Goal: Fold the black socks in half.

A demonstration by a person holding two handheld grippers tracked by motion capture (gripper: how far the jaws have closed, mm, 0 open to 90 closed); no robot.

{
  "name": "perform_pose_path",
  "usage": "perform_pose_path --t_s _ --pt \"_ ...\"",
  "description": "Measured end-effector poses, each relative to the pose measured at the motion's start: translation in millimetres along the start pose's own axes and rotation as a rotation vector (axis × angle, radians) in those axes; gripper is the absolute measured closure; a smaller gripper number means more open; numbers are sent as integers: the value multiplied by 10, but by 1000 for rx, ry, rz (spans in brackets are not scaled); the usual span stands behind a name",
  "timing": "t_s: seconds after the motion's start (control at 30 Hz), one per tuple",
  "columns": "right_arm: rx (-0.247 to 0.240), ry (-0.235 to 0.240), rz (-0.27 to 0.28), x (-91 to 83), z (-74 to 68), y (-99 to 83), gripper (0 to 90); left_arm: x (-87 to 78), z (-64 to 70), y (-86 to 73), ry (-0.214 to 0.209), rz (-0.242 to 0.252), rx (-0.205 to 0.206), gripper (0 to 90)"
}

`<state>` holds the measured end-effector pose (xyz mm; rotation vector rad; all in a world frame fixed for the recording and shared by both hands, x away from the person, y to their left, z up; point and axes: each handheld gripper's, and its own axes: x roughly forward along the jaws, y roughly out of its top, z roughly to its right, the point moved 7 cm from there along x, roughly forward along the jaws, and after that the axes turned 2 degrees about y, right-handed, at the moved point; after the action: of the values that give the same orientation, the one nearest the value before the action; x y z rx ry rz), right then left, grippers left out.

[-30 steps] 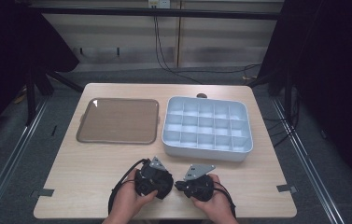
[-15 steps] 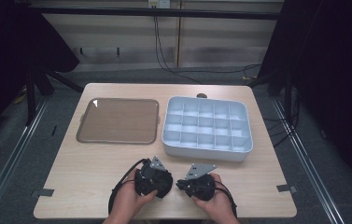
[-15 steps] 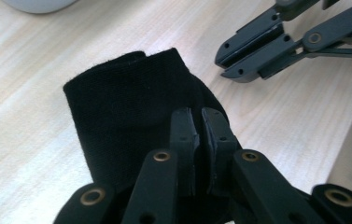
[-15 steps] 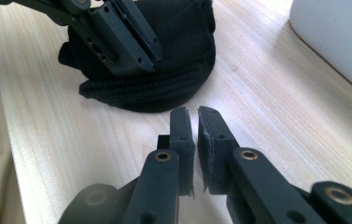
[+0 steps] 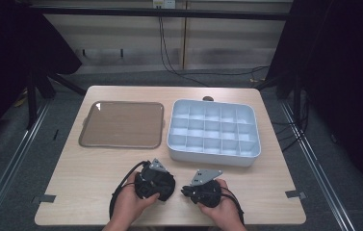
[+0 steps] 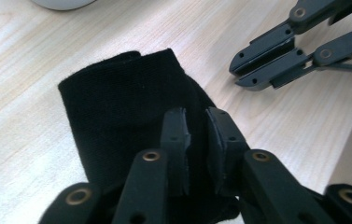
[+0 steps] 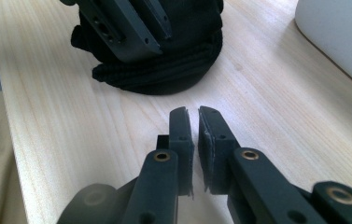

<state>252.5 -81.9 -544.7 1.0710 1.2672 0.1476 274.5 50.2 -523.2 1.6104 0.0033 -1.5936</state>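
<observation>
1. Nearest the person, at the front edge of the tabletop (image 5: 83, 192), the left gripper (image 6: 196, 135) sits over a black sock (image 6: 127, 112); its fingers (image 6: 175, 140) stand close together with a narrow gap, and whether they pinch any fabric cannot be told from the left gripper view.
2. Just beside it, the right gripper (image 7: 192, 135) rests low over bare wood, its fingers (image 7: 181, 135) nearly together and holding nothing.
3. Between the 2 grippers the sock lies bunched on the tabletop, its ribbed cuff (image 7: 164, 77) facing the right gripper and its open end spread toward the far side.
4. Risk: if the left fingers have caught only 1 thin layer, a lift would likely let the sock slide free or unroll, because the knit is soft and folded over itself.
5. Risk: the 2 grippers are near each other, so a reach by the right one toward the cuff could knock metal on metal and push the sock away.
6. Farther back stand a flat brown tray (image 5: 121, 124) on the left and a white divided box (image 5: 213, 153) on the right, with its compartments empty; a carried sock could drag over the box's near wall if held low.
</observation>
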Motion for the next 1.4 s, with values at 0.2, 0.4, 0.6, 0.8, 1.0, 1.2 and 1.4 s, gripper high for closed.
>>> perform_pose_path --t_s 0.2,0.4,0.6,0.8,1.0,1.2,1.4 --pt "1 1 1 -1 -1 1 838 -33 2 14 -21 2 -8 733" --pt "-1 3 -3 3 -4 -3 838 -65 5 34 -24 2 -6 709" --pt "-1 4 -2 4 -4 -3 836 -96 -15 46 -15 7 -6 678" --pt "-9 7 -6 16 -17 -2 837 -150 -27 80 -6 33 -19 662" --pt "-8 8 -7 16 -18 -2 837 -200 -65 80 0 21 -2 649" --pt "-6 11 -9 26 -25 -3 837 -211 -67 110 2 58 -45 635" --pt "-9 12 -10 27 -25 -3 839 -246 -102 107 4 57 -54 629"
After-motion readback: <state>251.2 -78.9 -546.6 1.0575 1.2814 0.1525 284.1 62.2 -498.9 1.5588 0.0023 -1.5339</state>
